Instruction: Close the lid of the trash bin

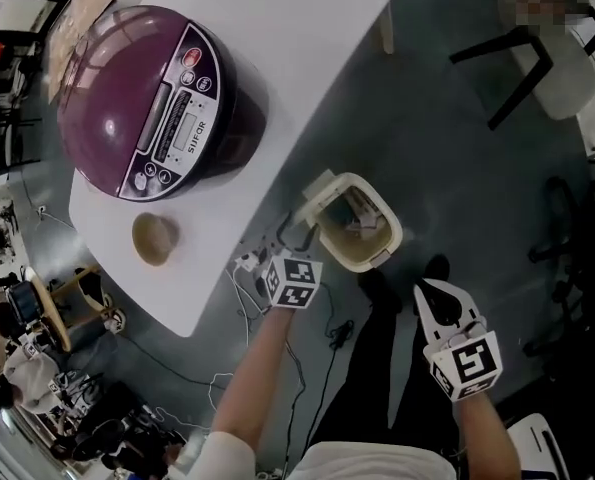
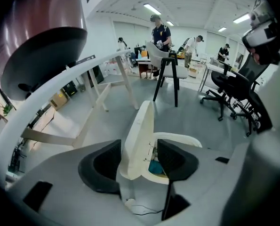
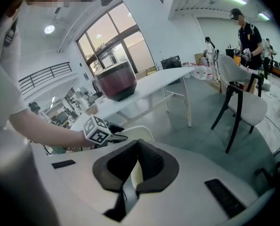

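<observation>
**While lid [image 2: 140,121] stood up, left gripper [image 2: 140,145] straddled it**

Its jaws gaped either side of the upright lid, unclamped. The trash bin [image 1: 387,238] sat on the floor [image 1: 457,168] by the tabletop [image 1: 307,28]; the right gripper [image 3: 137,142], shut and empty, hung near.

We count one trash bin [image 1: 375,261] with one raised lid [image 1: 320,196]. There is one counter [image 1: 307,28] bearing one purple rice cooker [image 1: 157,103] and one small tan bowl [image 1: 155,238] at the cooker's six o'clock. We count two grippers, the left gripper [image 2: 140,163] and the right gripper [image 3: 136,157], and one white chair [image 1: 567,73].
</observation>
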